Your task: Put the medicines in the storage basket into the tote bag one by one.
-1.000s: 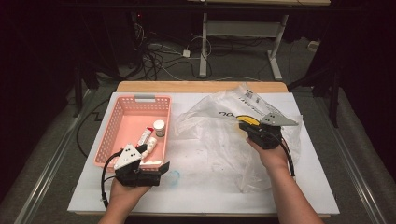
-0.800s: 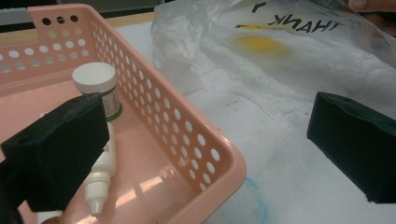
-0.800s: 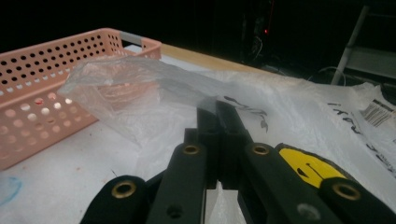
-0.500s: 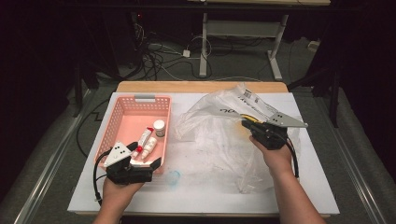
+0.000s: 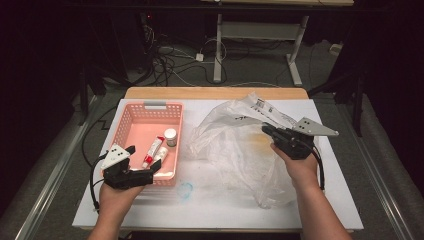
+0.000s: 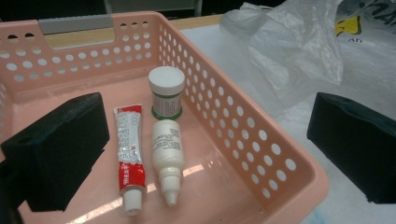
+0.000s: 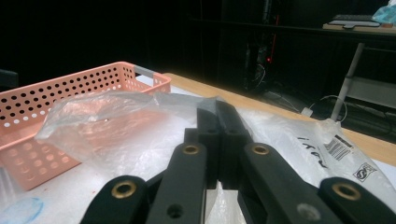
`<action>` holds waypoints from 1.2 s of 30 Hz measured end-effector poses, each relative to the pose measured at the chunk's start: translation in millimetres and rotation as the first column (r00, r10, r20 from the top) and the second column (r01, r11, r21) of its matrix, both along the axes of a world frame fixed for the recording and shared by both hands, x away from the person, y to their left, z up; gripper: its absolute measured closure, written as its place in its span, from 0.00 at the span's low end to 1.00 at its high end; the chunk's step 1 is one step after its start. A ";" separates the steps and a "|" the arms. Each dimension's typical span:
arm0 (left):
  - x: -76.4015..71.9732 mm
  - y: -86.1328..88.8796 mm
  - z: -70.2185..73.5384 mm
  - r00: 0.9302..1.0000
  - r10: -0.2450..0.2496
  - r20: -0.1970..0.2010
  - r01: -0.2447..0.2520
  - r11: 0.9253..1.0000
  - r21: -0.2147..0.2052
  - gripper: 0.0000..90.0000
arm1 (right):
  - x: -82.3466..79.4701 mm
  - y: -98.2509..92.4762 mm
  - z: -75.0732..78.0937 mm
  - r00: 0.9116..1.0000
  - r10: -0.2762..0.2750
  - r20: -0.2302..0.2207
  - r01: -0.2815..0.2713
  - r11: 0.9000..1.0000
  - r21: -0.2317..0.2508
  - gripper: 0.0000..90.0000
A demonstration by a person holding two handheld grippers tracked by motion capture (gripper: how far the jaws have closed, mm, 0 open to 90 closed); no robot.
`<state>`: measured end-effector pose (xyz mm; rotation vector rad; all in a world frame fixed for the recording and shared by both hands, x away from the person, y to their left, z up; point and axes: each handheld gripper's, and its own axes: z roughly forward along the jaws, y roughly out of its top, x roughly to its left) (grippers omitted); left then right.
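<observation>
Right gripper: your right gripper sits over the right half of the table, jaws pressed together on a fold of the clear plastic bag; in the right gripper view the two black jaws meet with the film pinched between them.
Bag: it spreads from your right gripper toward the middle of the table, crumpled and partly lifted, its printed end with a barcode lying toward the far right corner.
Left gripper: your left gripper is at the near end of the pink basket, near the table's near left corner, jaws wide apart and holding nothing; in the left gripper view one jaw hangs over the basket floor and the other stands outside the basket's wall, over the table.
Basket contents: a red-and-white tube, a white dropper bottle just beside it, and a small white-lidded jar beyond them, all lying between your open jaws but untouched.
Table: white sheet with a faint blue smear near the near edge beside the basket.
</observation>
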<state>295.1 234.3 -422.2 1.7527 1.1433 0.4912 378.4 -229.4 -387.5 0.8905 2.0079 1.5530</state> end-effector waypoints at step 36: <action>106.5 17.8 7.6 0.955 0.045 -0.294 -0.008 0.992 0.126 0.02 | 6.4 -6.1 -3.9 1.000 -0.014 -0.013 0.014 1.000 -0.001 1.00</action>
